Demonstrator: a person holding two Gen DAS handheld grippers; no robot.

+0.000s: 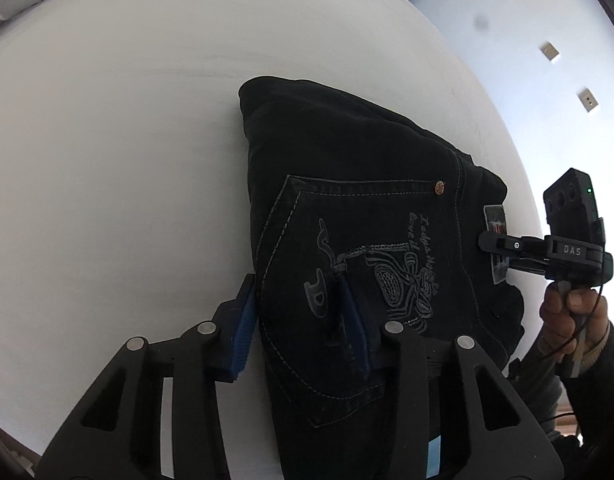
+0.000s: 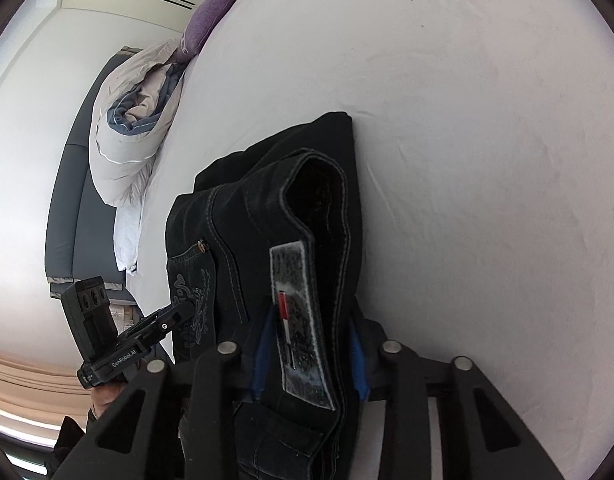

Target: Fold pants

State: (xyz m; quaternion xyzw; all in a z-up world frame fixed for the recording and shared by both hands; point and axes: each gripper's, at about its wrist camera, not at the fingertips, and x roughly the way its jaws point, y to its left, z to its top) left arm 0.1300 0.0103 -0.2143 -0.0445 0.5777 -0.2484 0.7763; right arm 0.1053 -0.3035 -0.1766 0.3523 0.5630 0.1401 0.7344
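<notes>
The pants (image 1: 347,216), black jeans folded into a thick bundle, lie on the white bed (image 1: 107,160), their back pocket (image 1: 347,280) with pale embroidery facing up. I see my left tool (image 1: 301,322) straddling the bundle's side edge: one blue pad sits outside the fabric against the sheet, the other lies on the pocket, so the denim edge is between them, though I cannot tell whether the pads actually press it. My right tool (image 2: 311,348) closes around the waistband (image 2: 315,240), with the grey brand patch (image 2: 299,320) standing upright between its blue pads; both pads sit against the cloth, pinching it. In the left view the right tool (image 1: 495,250) reaches the patch at the bundle's far edge, a hand (image 1: 567,312) gripping its handle. A rumpled duvet (image 2: 123,140) and a purple pillow (image 2: 207,24) lie at the bed's far end.
</notes>
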